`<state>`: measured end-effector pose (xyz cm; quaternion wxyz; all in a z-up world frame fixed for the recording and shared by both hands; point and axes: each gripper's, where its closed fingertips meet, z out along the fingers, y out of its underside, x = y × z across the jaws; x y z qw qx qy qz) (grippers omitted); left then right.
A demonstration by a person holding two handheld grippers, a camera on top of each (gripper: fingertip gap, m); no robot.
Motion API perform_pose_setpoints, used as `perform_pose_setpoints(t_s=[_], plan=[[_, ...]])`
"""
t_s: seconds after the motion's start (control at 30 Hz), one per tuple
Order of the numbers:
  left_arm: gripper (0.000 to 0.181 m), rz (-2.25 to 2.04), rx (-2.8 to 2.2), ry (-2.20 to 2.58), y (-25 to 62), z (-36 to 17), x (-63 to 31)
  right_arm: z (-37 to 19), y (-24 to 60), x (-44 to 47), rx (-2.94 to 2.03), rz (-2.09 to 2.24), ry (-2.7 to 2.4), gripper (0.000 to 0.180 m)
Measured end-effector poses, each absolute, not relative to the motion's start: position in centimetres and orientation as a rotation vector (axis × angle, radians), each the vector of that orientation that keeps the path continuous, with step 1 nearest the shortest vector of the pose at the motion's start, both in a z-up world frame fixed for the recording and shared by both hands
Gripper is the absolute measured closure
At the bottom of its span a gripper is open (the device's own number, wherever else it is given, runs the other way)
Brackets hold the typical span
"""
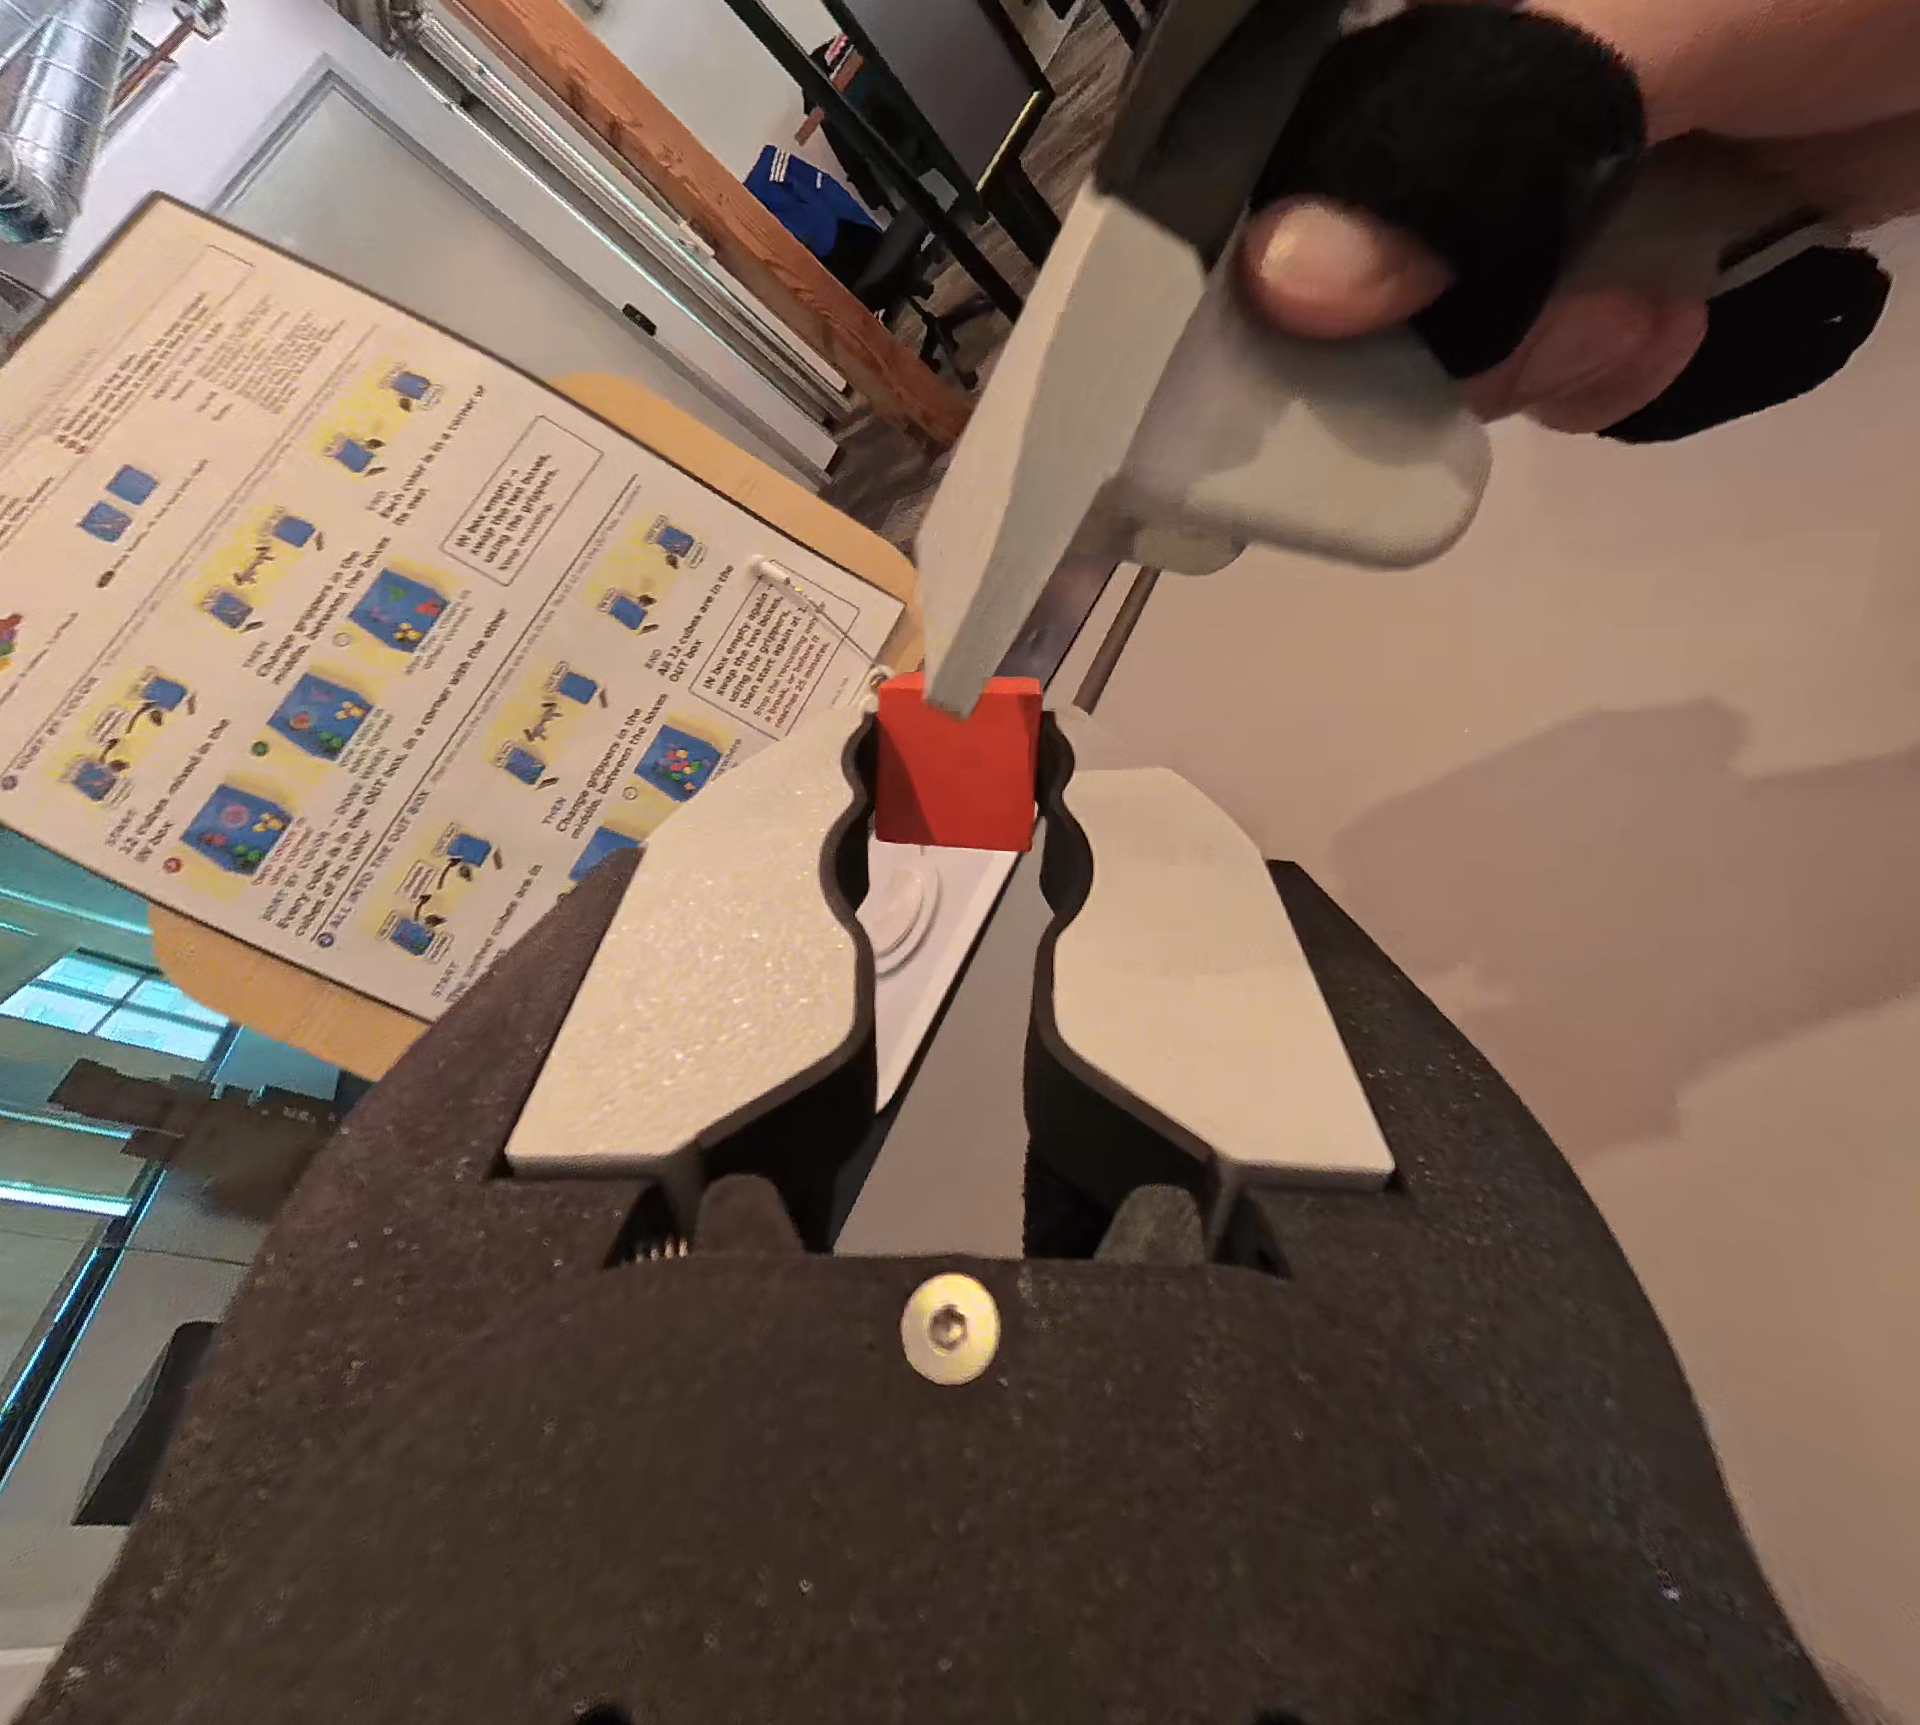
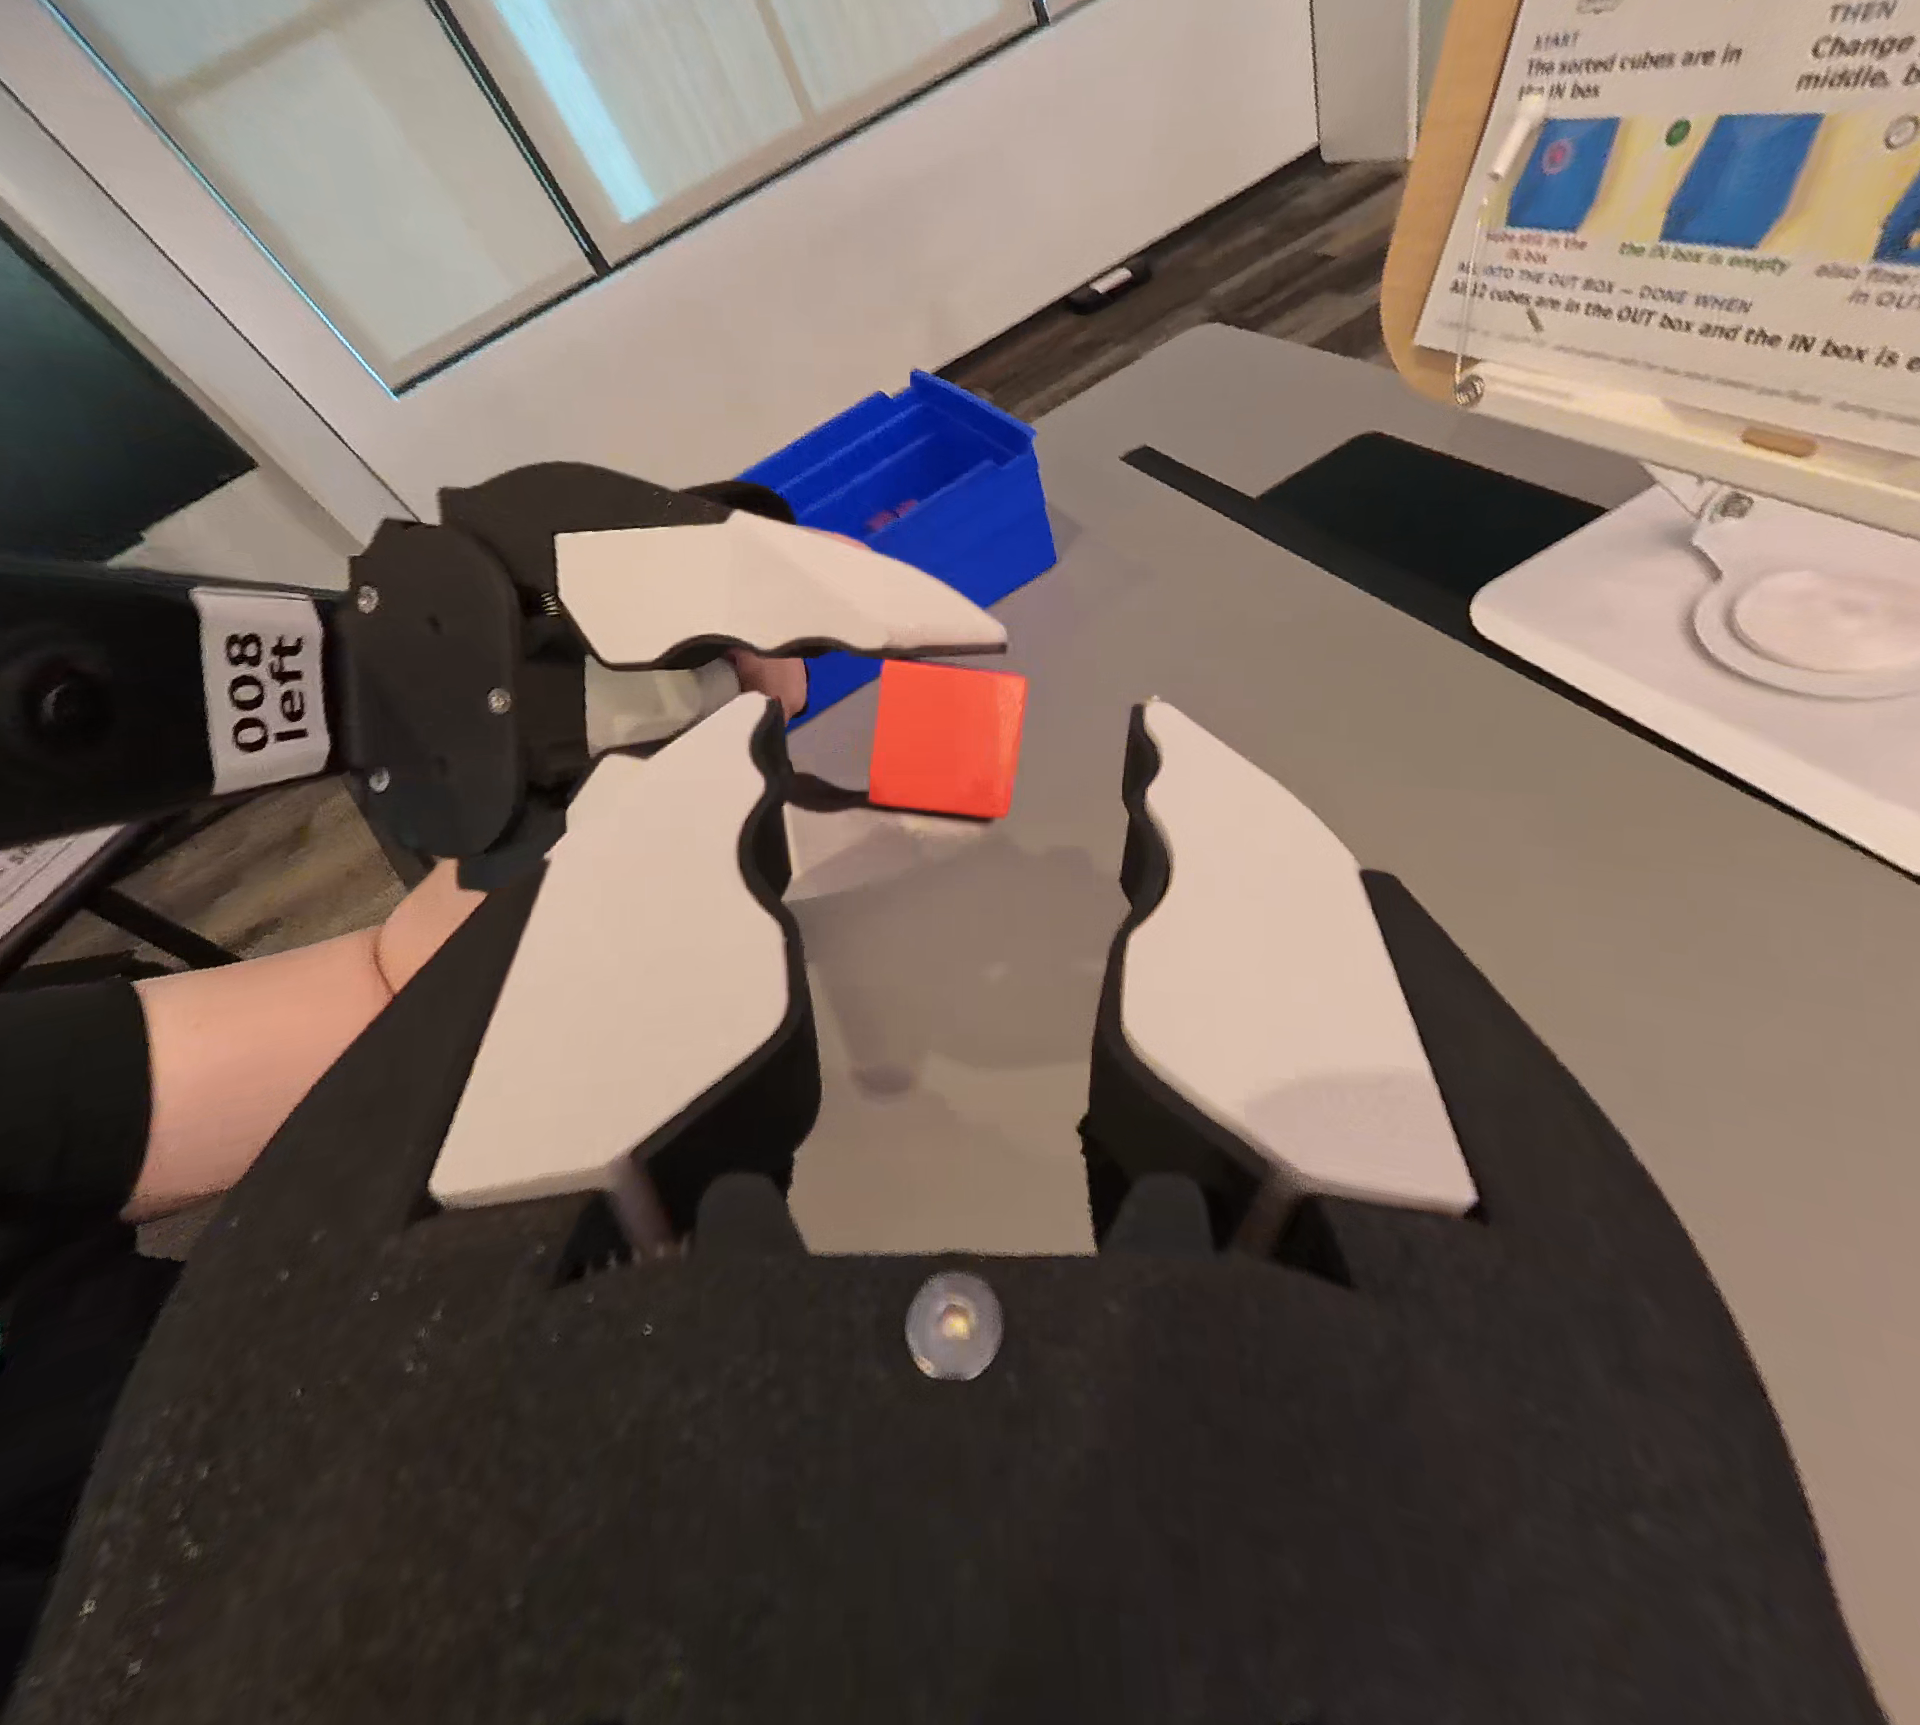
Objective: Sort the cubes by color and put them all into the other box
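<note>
Your left gripper [image 1: 956, 776] has a grainy matt black body with speckled grey finger plates [image 1: 707, 927] – the red cube [image 1: 958, 771] looks smooth and matt, the blue box [image 2: 925, 512] glossy plastic, the table [image 2: 1351, 844] smooth grey

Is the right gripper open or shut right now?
Open. In its own wrist view the right gripper has its fingers spread wide either side of the red cube, touching neither side; the left gripper holds it.
</note>
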<state>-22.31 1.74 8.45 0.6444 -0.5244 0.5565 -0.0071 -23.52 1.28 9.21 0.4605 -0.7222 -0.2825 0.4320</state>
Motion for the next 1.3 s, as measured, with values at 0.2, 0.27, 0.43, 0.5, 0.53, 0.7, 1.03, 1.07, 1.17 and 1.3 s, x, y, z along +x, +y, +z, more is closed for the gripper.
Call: perform_pose_setpoints(t_s=[0.2,0.27,0.43,0.5,0.53,0.7,1.03,1.07,1.17,1.3], plan=[[0.152,0.026,-1.173,1.279,2.0,7.0,-21.4,6.4,1.6,-23.9,-1.896,1.067,-0.771,0.15],[0.152,0.017,-1.171,1.266,2.1,6.8,-21.4,6.4,1.8,-23.9,-1.879,1.073,-0.765,0.151],[0.15,0.005,-1.17,1.221,2.0,6.3,-21.8,5.9,2.2,-22.9,-1.909,1.028,-0.773,0.151],[0.152,0.023,-1.189,1.224,2.3,5.9,-22.1,6.3,2.6,-21.6,-1.907,1.02,-0.757,0.151],[0.151,0.025,-1.212,1.228,2.5,5.7,-22.2,6.8,2.7,-20.6,-1.905,1.016,-0.752,0.151],[0.147,-0.107,-1.365,1.219,3.3,4.7,-23.3,9.0,2.6,-6.8,-1.995,0.614,-0.596,0.151],[0.161,-0.639,-1.523,1.047,2.4,7.3,-25.1,-6.1,-13.8,22.7,-2.584,0.286,0.232,0.151],[0.161,-0.643,-1.513,1.047,2.3,7.6,-25.4,-7.0,-13.9,23.4,-2.574,0.328,0.255,0.151],[0.161,-0.6,-1.495,1.087,1.8,7.9,-26.0,-9.7,-13.7,25.1,-2.599,0.377,0.338,0.151],[0.157,-0.592,-1.485,1.096,1.2,8.4,-26.4,-12.4,-13.1,25.4,-2.674,0.425,0.442,0.151]])
